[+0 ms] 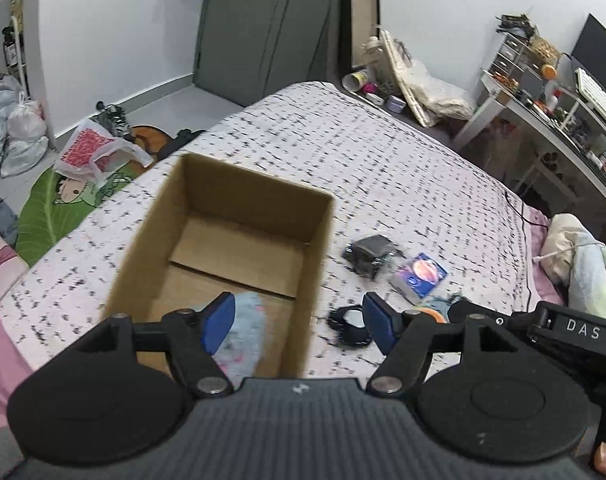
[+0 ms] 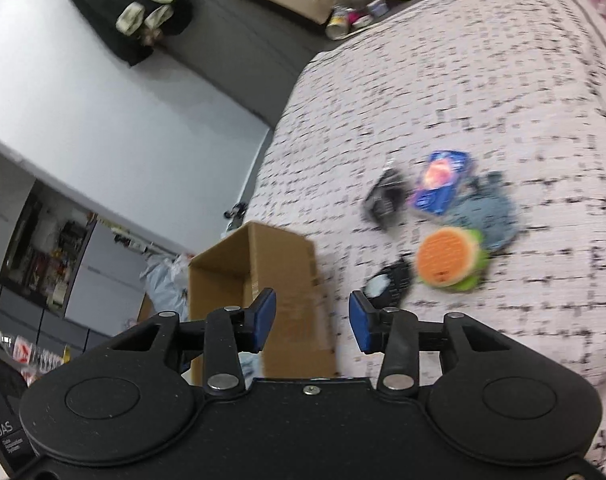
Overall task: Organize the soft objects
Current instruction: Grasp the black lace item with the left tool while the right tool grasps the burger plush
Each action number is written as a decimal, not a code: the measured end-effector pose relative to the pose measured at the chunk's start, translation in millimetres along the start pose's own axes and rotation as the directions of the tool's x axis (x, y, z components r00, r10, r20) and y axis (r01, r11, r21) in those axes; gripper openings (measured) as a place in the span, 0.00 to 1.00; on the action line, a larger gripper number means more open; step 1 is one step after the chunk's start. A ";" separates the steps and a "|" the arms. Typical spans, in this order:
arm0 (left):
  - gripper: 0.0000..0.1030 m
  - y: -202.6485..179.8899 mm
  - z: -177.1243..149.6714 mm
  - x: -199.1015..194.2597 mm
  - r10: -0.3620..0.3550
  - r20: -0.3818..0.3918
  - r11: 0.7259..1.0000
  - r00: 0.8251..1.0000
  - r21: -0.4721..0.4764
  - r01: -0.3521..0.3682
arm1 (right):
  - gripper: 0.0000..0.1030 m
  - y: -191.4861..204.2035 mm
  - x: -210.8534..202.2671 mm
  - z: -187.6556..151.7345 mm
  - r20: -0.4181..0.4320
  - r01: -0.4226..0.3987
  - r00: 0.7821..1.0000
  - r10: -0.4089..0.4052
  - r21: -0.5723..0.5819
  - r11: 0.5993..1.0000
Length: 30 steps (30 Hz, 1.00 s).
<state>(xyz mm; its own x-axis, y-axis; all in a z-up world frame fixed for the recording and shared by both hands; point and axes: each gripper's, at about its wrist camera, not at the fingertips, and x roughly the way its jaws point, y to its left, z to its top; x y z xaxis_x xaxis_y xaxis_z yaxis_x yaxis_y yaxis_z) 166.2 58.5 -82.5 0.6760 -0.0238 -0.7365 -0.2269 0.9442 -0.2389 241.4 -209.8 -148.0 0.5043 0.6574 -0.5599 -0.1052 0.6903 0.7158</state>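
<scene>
Grey cupboards and pale walls surround a bed (image 1: 383, 152) under a white quilt flecked with black dashes. Near its left edge stands an open cardboard box (image 1: 239, 216) with a fuzzy pale-blue soft toy (image 1: 243, 332) inside. Left gripper (image 1: 299, 328) and right gripper (image 2: 313, 320) both hover with jaws apart, holding nothing. A round orange-and-green plush (image 2: 451, 260) lies right of the box.

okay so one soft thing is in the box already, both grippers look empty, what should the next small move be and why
Probably swing the right gripper toward the orange and green plush and centre it between the open jaws. A light blue soft item already lies in the cardboard box, and the plush looks like the nearest soft object on the bed.
</scene>
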 end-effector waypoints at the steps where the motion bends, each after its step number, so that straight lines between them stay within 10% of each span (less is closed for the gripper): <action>1: 0.67 -4.7 -0.5 1.6 -0.001 -0.004 1.000 1.000 0.004 0.001 | 0.41 -6.6 -2.8 2.1 0.005 0.002 1.000 -0.002 0.014 1.000; 30: 0.67 -91.2 -7.2 112.5 0.010 -0.157 1.000 0.988 0.024 -0.007 | 0.59 -114.4 29.4 14.0 -0.002 0.059 0.998 -0.062 0.334 0.941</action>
<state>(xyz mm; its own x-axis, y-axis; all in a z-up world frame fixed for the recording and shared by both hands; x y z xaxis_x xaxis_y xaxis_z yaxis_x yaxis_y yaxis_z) 257.9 -32.7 -148.1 0.5551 -0.0656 -0.8292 -0.2146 0.9518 -0.2190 280.3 -273.7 -240.5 0.5081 0.6141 -0.6039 0.2169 0.5873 0.7798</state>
